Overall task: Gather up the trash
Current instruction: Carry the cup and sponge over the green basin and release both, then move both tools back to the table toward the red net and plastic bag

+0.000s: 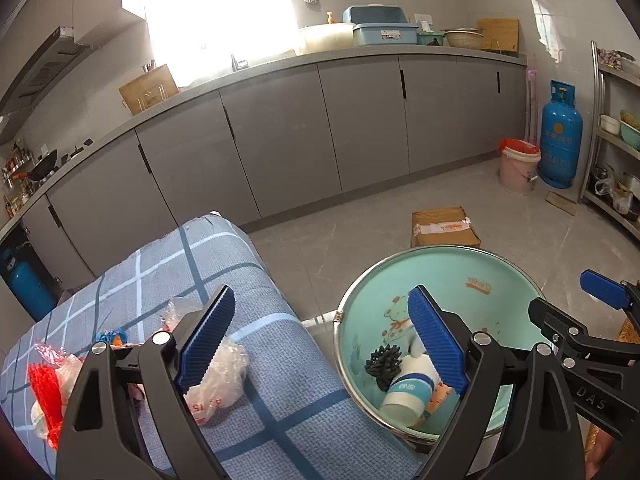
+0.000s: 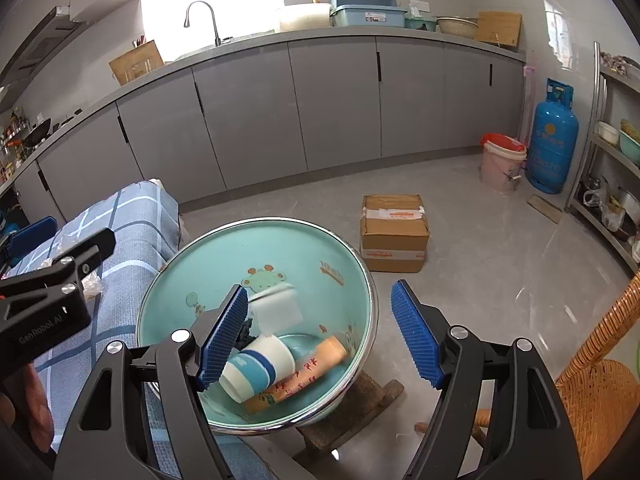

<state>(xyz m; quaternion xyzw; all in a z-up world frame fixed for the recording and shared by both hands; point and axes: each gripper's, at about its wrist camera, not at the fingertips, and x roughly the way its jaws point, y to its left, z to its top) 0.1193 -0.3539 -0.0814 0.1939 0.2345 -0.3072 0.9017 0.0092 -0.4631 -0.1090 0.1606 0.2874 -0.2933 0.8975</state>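
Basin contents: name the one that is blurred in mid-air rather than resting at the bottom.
The white block. It shows smeared above the paper cup, the orange tube and the dark spiky piece, which all lie still in the basin.

My gripper pads (image 1: pixel 208 340) are ribbed blue plastic. The basin (image 2: pixel 352 276) looks glossy enamel with a shiny metal rim; the checked cloth (image 1: pixel 256 280) is matt, woven; the bag (image 1: pixel 224 376) is crinkled clear plastic.

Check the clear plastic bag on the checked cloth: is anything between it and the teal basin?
Nothing visible. The plastic bag lies on the checked cloth, with bare cloth between it and the basin. The open left gripper hangs above that stretch, holding nothing.
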